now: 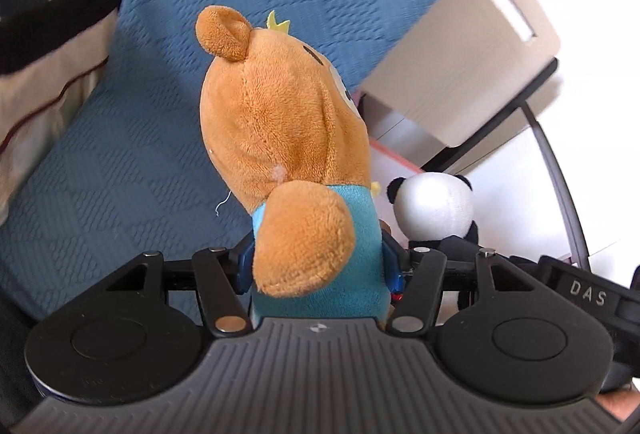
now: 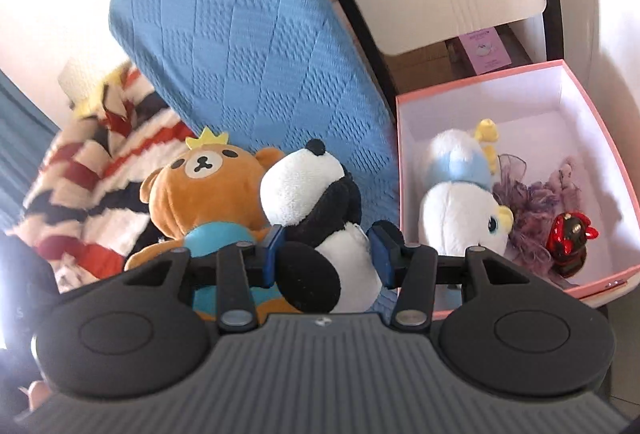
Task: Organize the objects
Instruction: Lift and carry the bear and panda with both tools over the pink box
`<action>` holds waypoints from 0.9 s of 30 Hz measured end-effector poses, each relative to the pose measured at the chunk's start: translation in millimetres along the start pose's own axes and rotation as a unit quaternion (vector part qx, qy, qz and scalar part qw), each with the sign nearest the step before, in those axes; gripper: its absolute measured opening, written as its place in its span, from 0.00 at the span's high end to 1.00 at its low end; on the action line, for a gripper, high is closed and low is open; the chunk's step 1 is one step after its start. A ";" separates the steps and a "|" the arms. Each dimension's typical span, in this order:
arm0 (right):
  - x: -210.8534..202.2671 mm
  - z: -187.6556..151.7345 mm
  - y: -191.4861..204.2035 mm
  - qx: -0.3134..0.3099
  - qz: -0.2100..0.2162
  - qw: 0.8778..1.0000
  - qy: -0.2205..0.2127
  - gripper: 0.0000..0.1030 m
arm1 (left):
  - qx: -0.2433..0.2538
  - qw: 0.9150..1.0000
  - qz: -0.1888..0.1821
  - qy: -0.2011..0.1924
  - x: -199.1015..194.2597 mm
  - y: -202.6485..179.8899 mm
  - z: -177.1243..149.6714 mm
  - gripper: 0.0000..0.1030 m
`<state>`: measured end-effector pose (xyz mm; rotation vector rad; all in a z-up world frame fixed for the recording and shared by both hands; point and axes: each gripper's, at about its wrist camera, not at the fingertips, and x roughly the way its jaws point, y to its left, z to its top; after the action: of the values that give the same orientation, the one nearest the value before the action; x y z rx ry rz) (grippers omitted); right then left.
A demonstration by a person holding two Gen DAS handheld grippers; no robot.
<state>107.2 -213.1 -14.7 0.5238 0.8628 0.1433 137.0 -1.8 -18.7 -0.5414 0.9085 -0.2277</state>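
Both tongs are loaded: our left gripper [image 1: 318, 266] is clamped on the brown plush bear in a teal shirt [image 1: 280, 121], our right gripper [image 2: 326, 254] on the black-and-white plush panda [image 2: 316, 201]. At two o'clock in the right wrist view sits the pink-rimmed white box [image 2: 480, 89], already holding a white plush [image 2: 460, 201]; two toys remain to drop in. Glare hides the box's far side.
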 end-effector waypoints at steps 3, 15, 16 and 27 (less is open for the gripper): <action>-7.2 11.6 -7.4 -0.005 -0.001 1.000 -0.012 0.52 | 0.014 1.000 -0.002 -0.005 1.7 -22.1 7.1 0.37; -41.0 48.1 -67.8 0.028 -0.006 0.998 -0.062 0.52 | 0.055 0.998 -0.032 -0.001 41.5 -104.2 20.9 0.37; -43.3 49.2 -74.8 0.036 -0.007 0.997 -0.066 0.52 | 0.059 0.998 -0.034 0.002 47.6 -111.0 20.3 0.37; -37.5 51.5 -161.4 0.099 -0.044 0.992 -0.069 0.52 | 0.079 0.994 -0.044 0.058 131.4 -159.9 2.3 0.37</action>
<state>107.7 -384.5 -41.3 0.6714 0.7673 -0.0602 223.9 -189.7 -22.0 -0.4250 0.9706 -0.4107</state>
